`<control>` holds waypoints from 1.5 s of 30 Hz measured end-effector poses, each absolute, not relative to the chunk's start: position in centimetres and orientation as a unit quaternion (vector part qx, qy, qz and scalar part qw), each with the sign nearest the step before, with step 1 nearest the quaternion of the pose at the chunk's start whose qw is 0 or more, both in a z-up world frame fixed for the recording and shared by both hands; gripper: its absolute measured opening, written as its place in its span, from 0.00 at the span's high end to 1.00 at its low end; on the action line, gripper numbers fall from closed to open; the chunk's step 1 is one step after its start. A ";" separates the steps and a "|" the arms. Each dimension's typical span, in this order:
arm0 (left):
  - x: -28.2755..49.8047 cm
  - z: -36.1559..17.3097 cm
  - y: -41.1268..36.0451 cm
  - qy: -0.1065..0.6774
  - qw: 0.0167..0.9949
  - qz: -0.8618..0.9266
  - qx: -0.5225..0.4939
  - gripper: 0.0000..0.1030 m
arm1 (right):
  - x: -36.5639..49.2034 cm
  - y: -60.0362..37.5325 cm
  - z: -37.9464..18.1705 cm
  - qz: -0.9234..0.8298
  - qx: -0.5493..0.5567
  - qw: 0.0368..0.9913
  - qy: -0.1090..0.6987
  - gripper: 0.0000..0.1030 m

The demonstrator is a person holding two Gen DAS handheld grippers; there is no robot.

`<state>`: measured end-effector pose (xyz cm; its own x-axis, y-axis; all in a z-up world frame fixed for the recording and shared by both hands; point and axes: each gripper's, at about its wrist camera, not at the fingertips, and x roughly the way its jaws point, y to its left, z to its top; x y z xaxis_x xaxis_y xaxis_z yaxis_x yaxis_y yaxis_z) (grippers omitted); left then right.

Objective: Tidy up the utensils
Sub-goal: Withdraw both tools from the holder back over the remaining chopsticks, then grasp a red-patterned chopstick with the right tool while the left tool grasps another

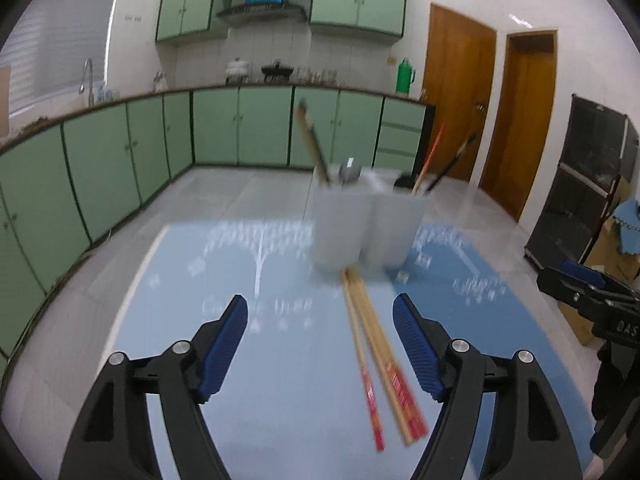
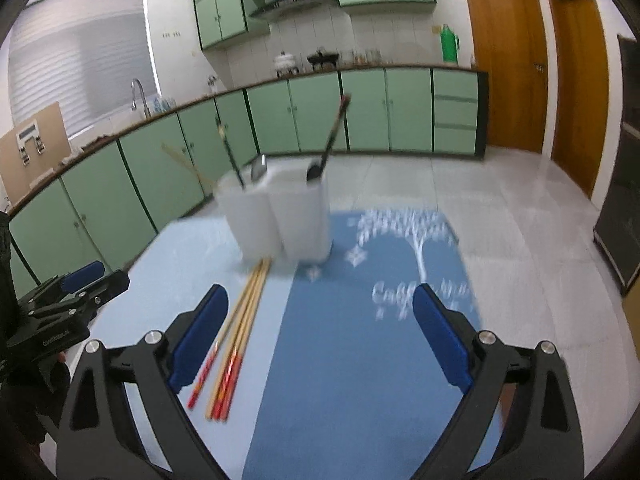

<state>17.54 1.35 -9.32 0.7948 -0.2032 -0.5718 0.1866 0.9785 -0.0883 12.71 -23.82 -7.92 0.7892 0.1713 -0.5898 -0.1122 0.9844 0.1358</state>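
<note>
Both grippers hang low over the surface [image 1: 192, 360], pointing forward toward the far kitchen cabinets. The left gripper [image 1: 320, 320] has its jaws spread wide and holds nothing; its blue pads [image 1: 226, 344] sit well apart. The right gripper [image 2: 320, 312] is likewise released, jaws wide, nothing between them. Each shows at the edge of the other's view, so the two are side by side and near one another.

The chopsticks [image 1: 376, 364] lie flat in a loose bundle on the blue mat [image 2: 340, 380], between the two grippers. From the left wrist they sit just inside the right-hand finger; from the right wrist they lie just beside the left-hand finger, apart from it as far as I can tell. They are pale wood with red-patterned ends toward the grippers, and their far tips reach the foot of the white holder [image 1: 360, 232]. The bundle fans slightly at the near end.

The holder stands upright on the mat, a pale multi-compartment tub, blurred in both views. Several utensils [image 2: 328, 148] already stand in it, leaning outward: dark-handled ones, a wooden one, and a metal spoon-like piece.
</note>
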 end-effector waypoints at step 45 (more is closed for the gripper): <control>15.7 -17.6 2.9 0.396 0.916 -0.072 -0.001 0.27 | 10.3 -16.1 -18.1 0.105 -0.014 0.894 0.435 0.56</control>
<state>15.72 2.93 -17.57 0.6763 -0.1322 -0.7246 0.1304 0.9897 -0.0589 10.27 -16.08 -18.05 0.5988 0.1748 -0.7816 -0.2000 0.9776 0.0654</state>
